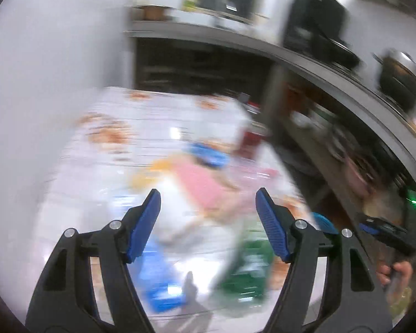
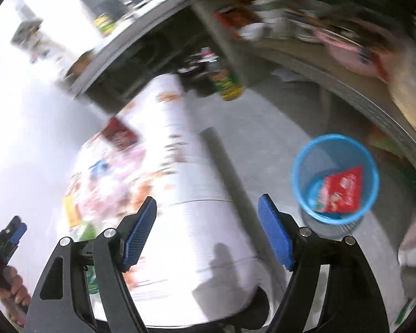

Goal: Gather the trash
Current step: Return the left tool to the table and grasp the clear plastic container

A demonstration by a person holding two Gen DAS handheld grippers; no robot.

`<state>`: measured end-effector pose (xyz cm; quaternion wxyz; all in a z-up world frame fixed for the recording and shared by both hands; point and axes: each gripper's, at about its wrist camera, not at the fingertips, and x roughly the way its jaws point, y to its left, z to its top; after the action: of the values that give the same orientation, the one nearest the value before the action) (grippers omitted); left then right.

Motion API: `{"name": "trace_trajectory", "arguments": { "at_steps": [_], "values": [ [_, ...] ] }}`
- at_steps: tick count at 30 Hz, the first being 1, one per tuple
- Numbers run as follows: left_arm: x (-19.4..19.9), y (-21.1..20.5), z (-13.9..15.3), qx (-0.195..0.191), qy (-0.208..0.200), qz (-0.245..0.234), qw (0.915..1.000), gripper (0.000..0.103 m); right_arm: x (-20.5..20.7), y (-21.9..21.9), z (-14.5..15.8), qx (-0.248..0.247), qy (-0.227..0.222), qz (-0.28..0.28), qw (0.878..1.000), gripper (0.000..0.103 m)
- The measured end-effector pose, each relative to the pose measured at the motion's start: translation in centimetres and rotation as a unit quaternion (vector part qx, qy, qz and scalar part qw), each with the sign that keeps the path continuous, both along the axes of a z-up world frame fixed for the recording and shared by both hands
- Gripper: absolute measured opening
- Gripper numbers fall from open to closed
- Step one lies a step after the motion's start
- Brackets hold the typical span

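- Both pairs of blue-padded fingers stand wide apart with nothing between them: the left gripper (image 1: 208,197) over the cluttered table, the right gripper (image 2: 207,204) above the table's near end.
- Beyond the left fingers, motion blur smears the table (image 1: 119,116) and its litter; a pink wrapper (image 1: 205,183) just ahead of the fingertips, a blue packet (image 1: 158,285) and a green packet (image 1: 246,269) lower down between the finger bases are only patches of colour, their print unreadable.
- To the right of the right fingers, down on the floor, a blue bin (image 2: 335,179) holds a red packet (image 2: 339,191); this is the sharpest thing in either view.
- Left of the right fingers, the table's trash melts into streaks; a red packet on the cloth (image 2: 119,136) is barely readable.
- At the far left edge of the right wrist view, a hand (image 2: 14,291) gripping the other tool is cut off by the lens rim.
- Shelves (image 2: 305,36) beyond the right fingers are blurred; their contents cannot be told apart.
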<state>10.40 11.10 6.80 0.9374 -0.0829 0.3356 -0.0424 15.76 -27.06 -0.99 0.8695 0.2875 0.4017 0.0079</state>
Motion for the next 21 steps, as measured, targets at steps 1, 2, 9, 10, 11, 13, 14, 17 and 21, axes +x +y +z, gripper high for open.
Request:
{"name": "trace_trajectory", "arguments": {
  "at_steps": [1, 2, 9, 10, 11, 13, 14, 17, 21],
  "values": [
    [-0.4, 1.8, -0.3, 0.003, 0.002, 0.024, 0.9997, 0.067, 0.6, 1.0, 0.8, -0.004, -0.007, 0.017, 1.000, 0.074],
    [-0.4, 3.0, -0.6, 0.003, 0.007, 0.039, 0.9992, 0.067, 1.4, 2.3, 1.7, -0.008, -0.017, 0.042, 0.999, 0.074],
    [0.6, 8.3, -4.8, -0.073, 0.069, 0.080, 0.9917, 0.054, 8.4, 13.8, 7.0, 0.024, -0.043, 0.238, 0.970, 0.074],
    [0.7, 8.8, -5.5, -0.082, 0.076, 0.083, 0.9903, 0.052, 9.7, 15.7, 7.4, 0.023, -0.033, 0.265, 0.963, 0.074],
    [1.0, 9.2, -6.3, -0.092, 0.086, 0.088, 0.9881, 0.047, 10.7, 17.1, 7.6, 0.021, -0.026, 0.284, 0.958, 0.074],
    [1.5, 9.7, -7.6, -0.113, 0.101, 0.093, 0.9842, 0.039, 12.7, 19.7, 7.5, 0.022, -0.004, 0.309, 0.951, 0.074],
    [1.6, 9.9, -8.2, -0.125, 0.106, 0.093, 0.9821, 0.032, 13.8, 20.7, 7.3, 0.024, 0.012, 0.321, 0.947, 0.073],
    [1.5, 10.3, -9.2, -0.140, 0.110, 0.092, 0.9797, 0.017, 16.5, 23.1, 6.5, 0.026, 0.051, 0.345, 0.937, 0.073],
    [0.9, 11.1, -9.7, -0.157, 0.104, 0.096, 0.9774, 0.007, 18.5, 25.4, 4.9, 0.028, 0.096, 0.368, 0.925, 0.072]
  ]
}}
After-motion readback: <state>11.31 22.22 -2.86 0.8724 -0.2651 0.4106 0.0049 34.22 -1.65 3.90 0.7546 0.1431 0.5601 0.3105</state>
